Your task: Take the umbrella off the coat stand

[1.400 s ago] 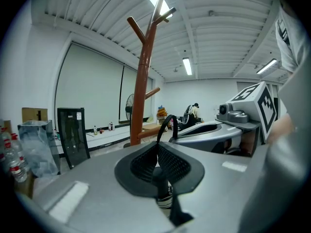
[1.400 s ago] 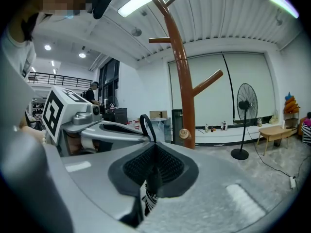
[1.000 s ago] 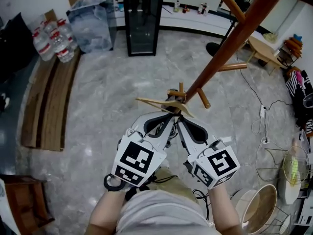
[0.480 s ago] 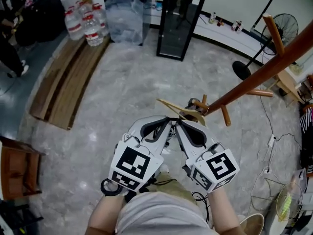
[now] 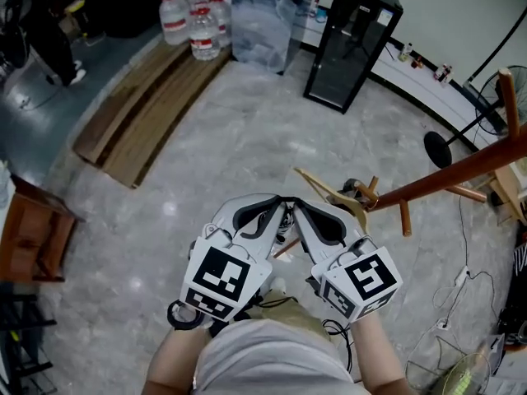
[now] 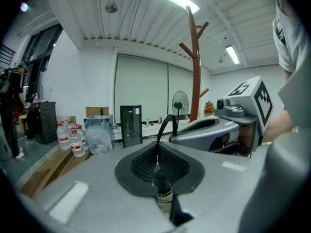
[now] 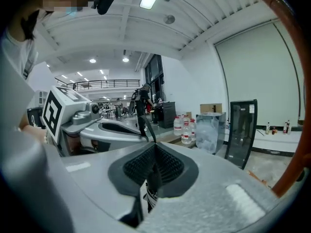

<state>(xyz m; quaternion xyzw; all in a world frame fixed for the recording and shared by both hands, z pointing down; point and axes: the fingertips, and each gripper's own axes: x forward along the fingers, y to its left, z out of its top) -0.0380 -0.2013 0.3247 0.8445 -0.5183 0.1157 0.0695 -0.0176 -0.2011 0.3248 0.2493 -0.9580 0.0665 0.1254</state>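
A grey marbled floor (image 5: 206, 163) fills the head view, with wooden planks (image 5: 148, 105) and water bottles (image 5: 193, 19) along the far side and a black glass-fronted cabinet (image 5: 350, 44) by the wall. The brown coat stand (image 5: 461, 171) leans in from the right, and a wooden hanger (image 5: 325, 189) sits on one of its lower pegs.

The left gripper (image 6: 157, 152) and the right gripper (image 7: 155, 152) are held tip to tip just in front of the person's body. Each has its fingers pressed together on the same small dark cylinder with a pale band, which I take to be the end of the umbrella (image 6: 162, 182). A thin black strap (image 6: 165, 125) loops up above the fingers. The rest of the umbrella lies under the grippers and cannot be made out from the head view. It appears clear of the stand, which is near but not touching.

The risks lie in the grip and in the neighbours. Both pairs of fingers pinch one short, round part, so any drift of the hands apart or a slackening on one side could let it twist out and fall to the floor. The hanger is just beside the right gripper, and a careless swing could knock it off its peg. The loose strap could also catch on a peg if carried back that way.
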